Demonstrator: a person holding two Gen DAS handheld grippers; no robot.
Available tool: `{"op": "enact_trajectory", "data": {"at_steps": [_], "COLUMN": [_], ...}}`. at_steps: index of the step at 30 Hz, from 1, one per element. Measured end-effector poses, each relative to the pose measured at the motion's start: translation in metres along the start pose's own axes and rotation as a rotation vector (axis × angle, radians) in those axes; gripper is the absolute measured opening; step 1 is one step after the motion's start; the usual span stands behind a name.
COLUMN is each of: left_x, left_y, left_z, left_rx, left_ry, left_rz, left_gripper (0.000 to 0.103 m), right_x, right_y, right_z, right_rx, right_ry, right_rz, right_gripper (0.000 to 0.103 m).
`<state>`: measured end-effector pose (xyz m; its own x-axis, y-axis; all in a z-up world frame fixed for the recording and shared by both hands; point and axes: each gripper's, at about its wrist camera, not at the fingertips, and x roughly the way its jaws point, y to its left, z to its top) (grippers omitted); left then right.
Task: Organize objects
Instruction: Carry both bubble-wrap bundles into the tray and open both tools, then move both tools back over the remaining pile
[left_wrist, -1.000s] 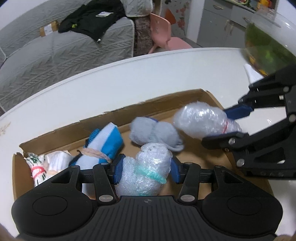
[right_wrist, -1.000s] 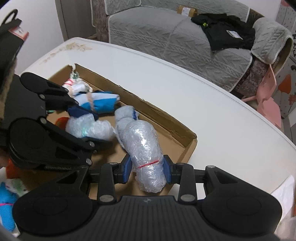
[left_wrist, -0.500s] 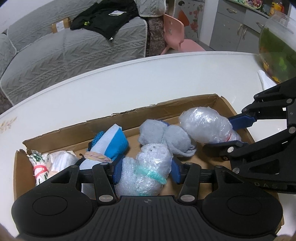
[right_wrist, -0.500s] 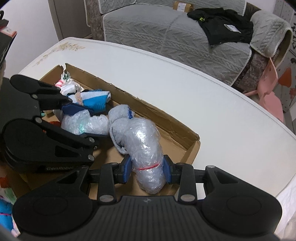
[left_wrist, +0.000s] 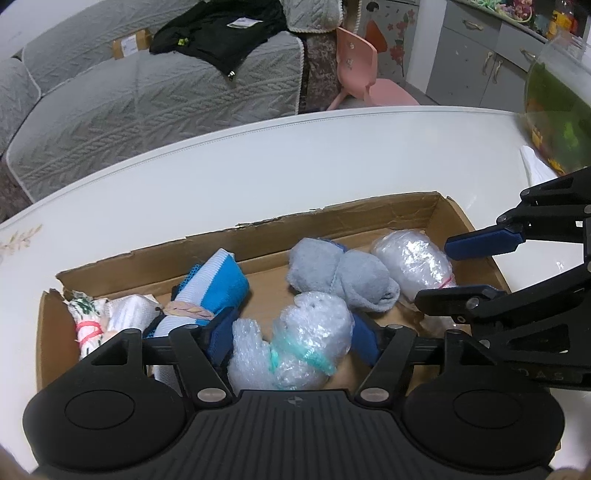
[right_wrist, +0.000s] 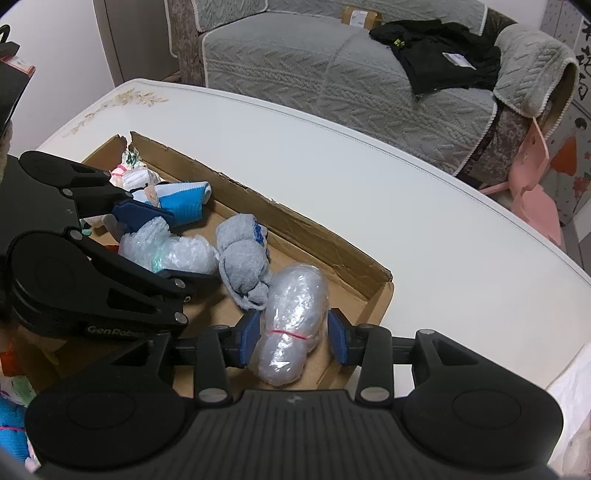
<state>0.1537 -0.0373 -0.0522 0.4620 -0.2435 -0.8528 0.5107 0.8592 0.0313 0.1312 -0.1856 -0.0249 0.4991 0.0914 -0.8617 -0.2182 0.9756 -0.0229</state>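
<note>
Two grippers are held low over a shallow cardboard box (left_wrist: 332, 225) that rests on a white table (left_wrist: 258, 166). The left gripper (left_wrist: 291, 338) is opening; a bubble-wrap bundle tied with a green band (left_wrist: 295, 350) lies between its blue pads, which stand clear of the wrap on both sides. The right gripper (right_wrist: 293, 338) is opening too; a plastic-wrapped roll with a red band (right_wrist: 291, 317) lies between its pads, and a gap is seen on each side. Both bundles lie on the box floor. A grey sock ball (left_wrist: 343, 280) is lodged between them, touching the roll. A blue-and-white sock roll (left_wrist: 218, 280) lies further left.
</note>
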Motion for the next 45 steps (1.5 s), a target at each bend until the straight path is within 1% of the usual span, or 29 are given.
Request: {"op": "enact_trajectory", "data": {"at_steps": [12, 16, 20, 21, 24, 25, 26, 27, 28, 31, 34, 35, 37, 40, 43, 45], "left_x": [-0.017, -0.028, -0.045, -0.051, -0.071, -0.079, -0.087, -0.094, -0.098, -0.115, -0.130, -0.135, -0.145, -0.153, -0.152, -0.151], "left_y": [0.008, 0.012, 0.021, 0.023, 0.028, 0.031, 0.033, 0.035, 0.036, 0.043, 0.045, 0.044, 0.039, 0.035, 0.030, 0.027], "left_z": [-0.005, -0.007, -0.012, -0.014, -0.021, -0.026, -0.031, -0.037, -0.042, -0.069, -0.101, -0.112, -0.133, -0.162, -0.175, -0.182], "left_rx": [-0.049, -0.082, -0.111, -0.114, -0.130, -0.134, -0.138, -0.144, -0.153, -0.225, -0.265, -0.270, -0.283, -0.322, -0.329, -0.325], "left_ry": [0.005, 0.004, -0.001, -0.006, -0.021, -0.032, -0.042, -0.049, -0.050, -0.038, -0.020, -0.015, -0.008, 0.023, 0.042, 0.051], "left_rz": [-0.002, 0.010, 0.003, 0.002, -0.016, -0.021, -0.019, -0.016, -0.016, -0.021, 0.002, 0.016, 0.033, 0.040, 0.051, 0.062], "left_gripper": [0.077, 0.082, 0.087, 0.088, 0.095, 0.099, 0.100, 0.100, 0.100, 0.101, 0.102, 0.102, 0.103, 0.102, 0.102, 0.102], "right_x": [-0.010, -0.015, -0.027, -0.031, -0.046, -0.052, -0.058, -0.065, -0.071, -0.088, -0.099, -0.100, -0.100, -0.097, -0.095, -0.097], "right_y": [0.001, 0.003, 0.007, 0.009, 0.013, 0.014, 0.016, 0.018, 0.021, 0.037, 0.060, 0.068, 0.085, 0.103, 0.114, 0.115], "right_z": [-0.001, -0.001, -0.002, -0.003, -0.007, -0.009, -0.011, -0.014, -0.018, -0.031, -0.050, -0.057, -0.071, -0.087, -0.101, -0.106], "right_rx": [0.019, 0.039, 0.048, 0.049, 0.061, 0.069, 0.077, 0.085, 0.095, 0.114, 0.109, 0.100, 0.082, 0.079, 0.069, 0.079], "right_ry": [-0.014, -0.023, -0.049, -0.056, -0.077, -0.085, -0.093, -0.103, -0.114, -0.126, -0.130, -0.124, -0.100, -0.052, -0.018, -0.016], "right_rz": [0.007, 0.013, 0.021, 0.022, 0.017, 0.021, 0.029, 0.042, 0.052, 0.077, 0.103, 0.109, 0.127, 0.156, 0.134, 0.111], "right_gripper": [0.040, 0.044, 0.050, 0.051, 0.051, 0.051, 0.052, 0.056, 0.058, 0.060, 0.068, 0.070, 0.070, 0.070, 0.071, 0.071]}}
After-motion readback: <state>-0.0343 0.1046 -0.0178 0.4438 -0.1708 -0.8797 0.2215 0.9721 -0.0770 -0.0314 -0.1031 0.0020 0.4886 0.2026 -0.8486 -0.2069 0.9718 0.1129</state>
